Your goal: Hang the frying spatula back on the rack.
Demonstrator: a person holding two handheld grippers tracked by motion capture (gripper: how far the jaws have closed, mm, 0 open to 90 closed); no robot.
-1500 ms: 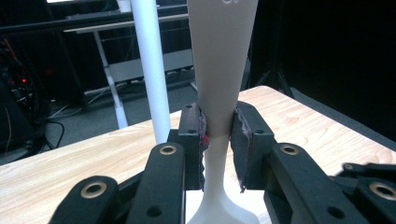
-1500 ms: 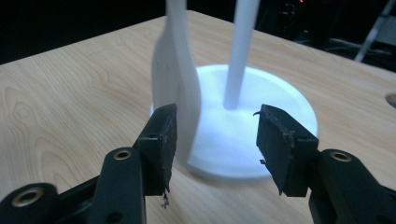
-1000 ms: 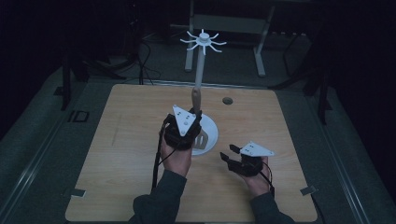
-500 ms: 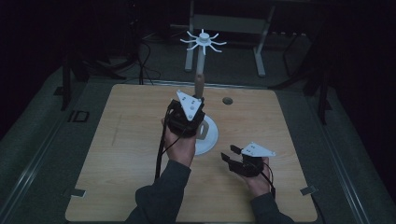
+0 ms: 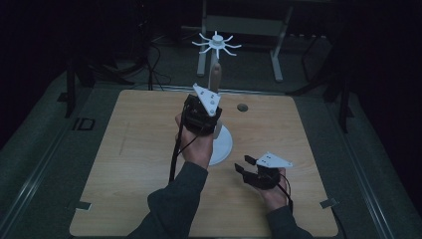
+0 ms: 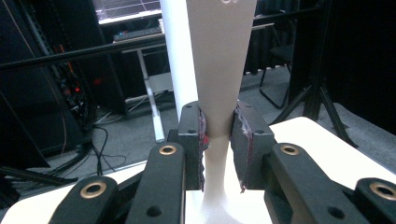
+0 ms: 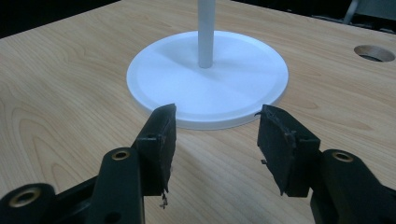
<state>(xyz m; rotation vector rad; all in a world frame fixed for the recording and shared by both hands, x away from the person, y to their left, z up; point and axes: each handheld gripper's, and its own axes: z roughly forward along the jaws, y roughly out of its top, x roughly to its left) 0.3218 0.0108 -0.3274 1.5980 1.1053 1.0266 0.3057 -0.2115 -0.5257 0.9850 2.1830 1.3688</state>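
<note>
A pale tapered piece (image 6: 219, 70) is being held clamped at its narrow neck between the pads of the left gripper (image 5: 201, 113), raised just beside the white pole (image 5: 215, 74) of the stand, above the round base (image 7: 208, 77). The right gripper (image 7: 215, 135) is being kept low over the wooden table (image 5: 129, 149), just short of that base's rim, its jaws standing apart with nothing between them.

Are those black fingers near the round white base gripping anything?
No, the right gripper's black fingers stand apart over bare wooden table, just short of the round white base.
</note>
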